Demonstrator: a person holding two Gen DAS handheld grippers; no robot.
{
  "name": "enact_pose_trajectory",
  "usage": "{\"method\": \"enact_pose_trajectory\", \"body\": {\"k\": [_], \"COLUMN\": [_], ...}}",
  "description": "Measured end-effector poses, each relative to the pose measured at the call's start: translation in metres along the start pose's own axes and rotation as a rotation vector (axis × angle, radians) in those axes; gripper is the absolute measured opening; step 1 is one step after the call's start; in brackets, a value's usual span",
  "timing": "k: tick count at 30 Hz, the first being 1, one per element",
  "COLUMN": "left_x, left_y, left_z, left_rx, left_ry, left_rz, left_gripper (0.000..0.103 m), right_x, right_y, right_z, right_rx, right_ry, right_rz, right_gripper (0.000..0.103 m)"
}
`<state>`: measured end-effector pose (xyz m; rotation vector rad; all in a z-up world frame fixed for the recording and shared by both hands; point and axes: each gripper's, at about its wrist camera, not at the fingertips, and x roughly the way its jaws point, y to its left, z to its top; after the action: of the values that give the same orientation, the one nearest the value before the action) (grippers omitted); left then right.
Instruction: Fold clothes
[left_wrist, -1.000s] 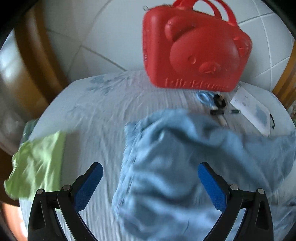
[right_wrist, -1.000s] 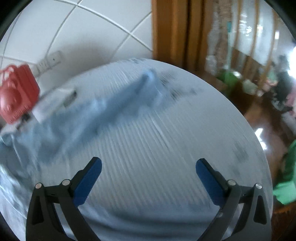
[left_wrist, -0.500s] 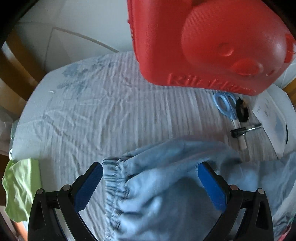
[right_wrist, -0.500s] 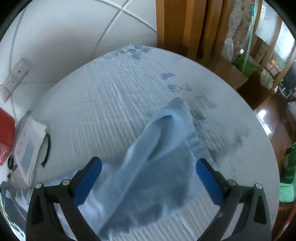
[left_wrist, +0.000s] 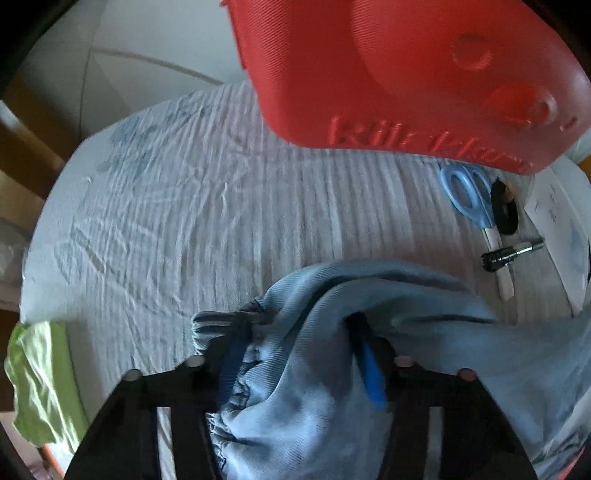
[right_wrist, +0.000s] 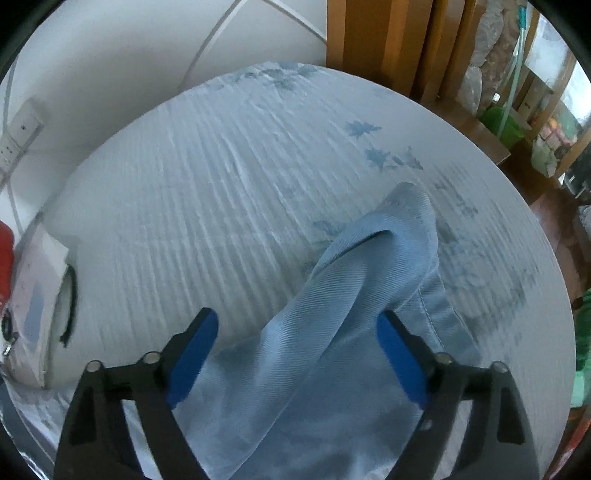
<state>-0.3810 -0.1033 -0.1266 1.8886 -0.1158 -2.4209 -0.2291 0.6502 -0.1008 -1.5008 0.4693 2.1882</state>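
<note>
The blue trousers (left_wrist: 424, 350) lay crumpled on the sheet (left_wrist: 184, 221), filling the lower right of the left view; the elastic waistband (left_wrist: 221, 325) bunched at bottom centre, right between the fingers of the left gripper (left_wrist: 299, 354). That gripper's jaws stood partly closed around a gather of waistband cloth; blur and folds hid the pads, so it seemed to be closing on the cloth, though I could not tell whether it truly pinched it. In the right view a trouser leg (right_wrist: 388, 251) ran from bottom centre up to the right of middle, humped and twisted; the right gripper (right_wrist: 295, 332) straddled it with jaws apart, touching nothing firmly. Judging by this, the step in hand was taking hold of waist and leg to spread the garment; the next move called for both grips secure and the cloth drawn flat. A red case (left_wrist: 406, 74) filled the upper right of the left view, scissors (left_wrist: 469, 199) below it, a green cloth (left_wrist: 40, 376) at lower left.
</note>
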Motion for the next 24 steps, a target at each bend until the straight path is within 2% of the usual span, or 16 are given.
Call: {"method": "enact_pose_trajectory", "body": {"k": [1,2,4,5,6,9,11,14,17,19,21,22,24], "left_x": [-0.002,-0.004,-0.010,-0.016,-0.021,-0.062,-0.095,-0.138,-0.161,-0.155,-0.148,-0.144,-0.134], "left_y": [-0.002,-0.006,-0.013,-0.014,-0.016,-0.009,-0.005,0.012,0.027,0.028,0.022,0.019,0.014], "left_z": [0.000,-0.001,-0.004,-0.006,-0.009,-0.026,-0.040,-0.066,-0.092,-0.102,-0.104,-0.103,-0.097], "left_rx": [0.005,0.015,0.030,0.030,0.030,0.007,0.011,-0.003,-0.007,0.015,0.020,0.014,-0.004], "left_ry": [-0.005,-0.017,-0.051,-0.070,-0.090,-0.198,-0.284,-0.376,-0.376,-0.320,-0.265,-0.252,-0.231], "left_rz": [-0.013,-0.004,0.021,0.024,0.027,-0.014,-0.024,-0.058,-0.095,-0.141,-0.142,-0.144,-0.167], "left_gripper": [0.021,0.018,0.014,0.013,0.013,0.012,0.012,0.012,0.012,0.012,0.016,0.023,0.057], "right_x": [0.003,0.004,0.003,0.000,-0.003,-0.035,-0.068,-0.100,-0.132,-0.153,-0.174,-0.184,-0.175], "right_y": [0.002,0.008,0.017,0.021,0.024,0.014,-0.003,-0.025,-0.047,-0.062,-0.077,-0.084,-0.088], "right_z": [0.000,0.001,0.001,0.001,0.000,-0.011,-0.028,-0.063,-0.099,-0.122,-0.146,-0.157,-0.167], "right_rx": [-0.010,-0.036,-0.085,-0.108,-0.129,-0.111,-0.067,-0.041,-0.015,0.003,0.020,0.029,0.053], "right_ry": [0.003,-0.003,-0.013,-0.017,-0.022,-0.097,-0.155,-0.184,-0.213,-0.232,-0.252,-0.259,-0.222], "right_rz": [-0.007,-0.026,-0.064,-0.083,-0.099,-0.031,0.059,0.100,0.141,0.169,0.197,0.210,0.222], "right_gripper": [0.070,0.064,0.039,0.003,0.004,0.004,0.004,0.004,0.004,0.004,0.004,0.004,0.004]}}
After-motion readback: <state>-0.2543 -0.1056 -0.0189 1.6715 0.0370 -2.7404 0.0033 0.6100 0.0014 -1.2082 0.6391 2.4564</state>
